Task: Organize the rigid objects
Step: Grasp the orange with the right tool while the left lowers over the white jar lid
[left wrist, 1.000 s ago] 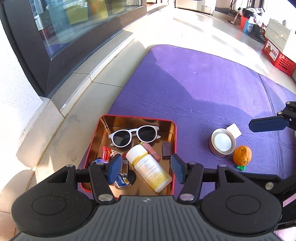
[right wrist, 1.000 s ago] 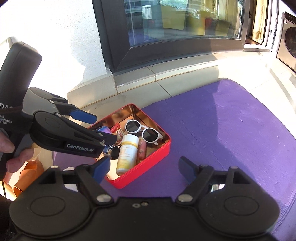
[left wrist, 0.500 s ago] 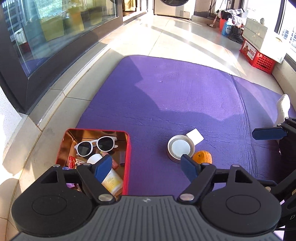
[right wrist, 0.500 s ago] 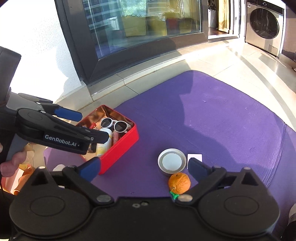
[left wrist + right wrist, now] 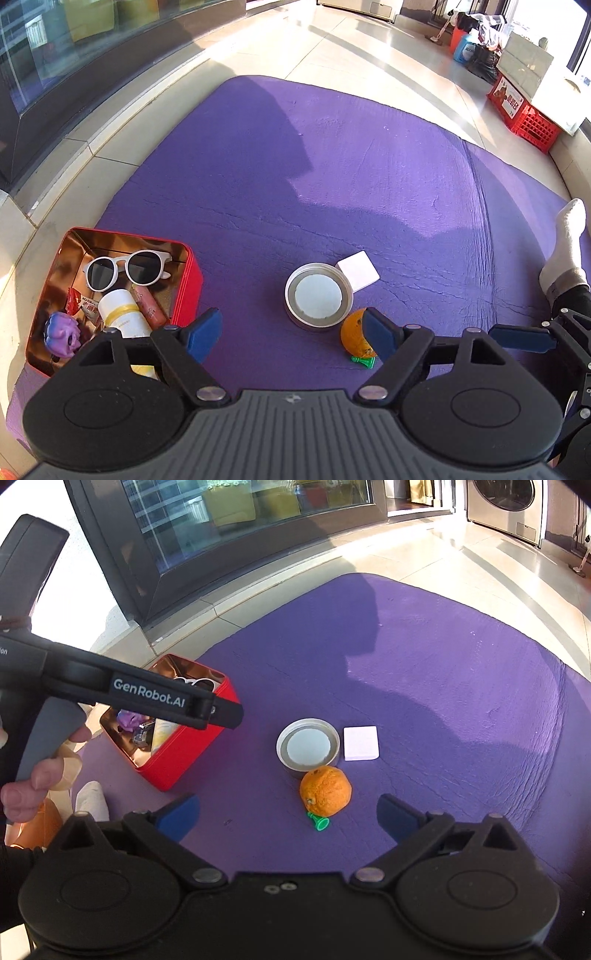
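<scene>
I held my right gripper (image 5: 288,818) wide and empty over the orange (image 5: 325,791), the left gripper (image 5: 291,334) likewise wide. Beyond it sat the round tin (image 5: 307,747), touching, then the white block (image 5: 361,743). Closing carelessly, I judged, might roll the orange away from the red box (image 5: 184,753).

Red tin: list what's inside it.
Red tin holds white sunglasses, a white bottle, pink tube, red packet, purple toy. The left tongs cover the near corner.

Both grippers are black with blue fingers (image 5: 202,334) and silver screws. The left gripper (image 5: 207,709) carries white "GenRobot.AI" lettering. A white sock (image 5: 567,240) covers one foot.
</scene>
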### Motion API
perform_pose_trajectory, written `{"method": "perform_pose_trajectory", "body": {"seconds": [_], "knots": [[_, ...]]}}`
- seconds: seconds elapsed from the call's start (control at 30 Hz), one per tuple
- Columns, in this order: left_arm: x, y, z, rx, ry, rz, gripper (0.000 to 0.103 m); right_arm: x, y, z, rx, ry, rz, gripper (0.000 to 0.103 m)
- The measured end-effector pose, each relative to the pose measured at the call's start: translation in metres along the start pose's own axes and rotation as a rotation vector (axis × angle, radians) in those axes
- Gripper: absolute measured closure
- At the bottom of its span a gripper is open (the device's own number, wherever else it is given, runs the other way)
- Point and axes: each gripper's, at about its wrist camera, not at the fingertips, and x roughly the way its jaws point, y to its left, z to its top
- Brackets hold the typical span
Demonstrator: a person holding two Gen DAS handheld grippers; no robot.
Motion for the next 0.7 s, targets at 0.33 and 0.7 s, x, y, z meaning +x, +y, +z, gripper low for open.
{"method": "perform_pose_trajectory", "body": {"seconds": [0.33,0.7], "knots": [[0.081,-0.004,0.007,-0.104,0.128,-0.035,0.020,0.052,-0.017,-0.007,-0.037,0.065,0.016,0.003],[0.120,-0.021,0.017,-0.047,0.170,-0.062,0.020,0.085,-0.040,-0.012,-0.012,0.105,0.051,0.005]]}}
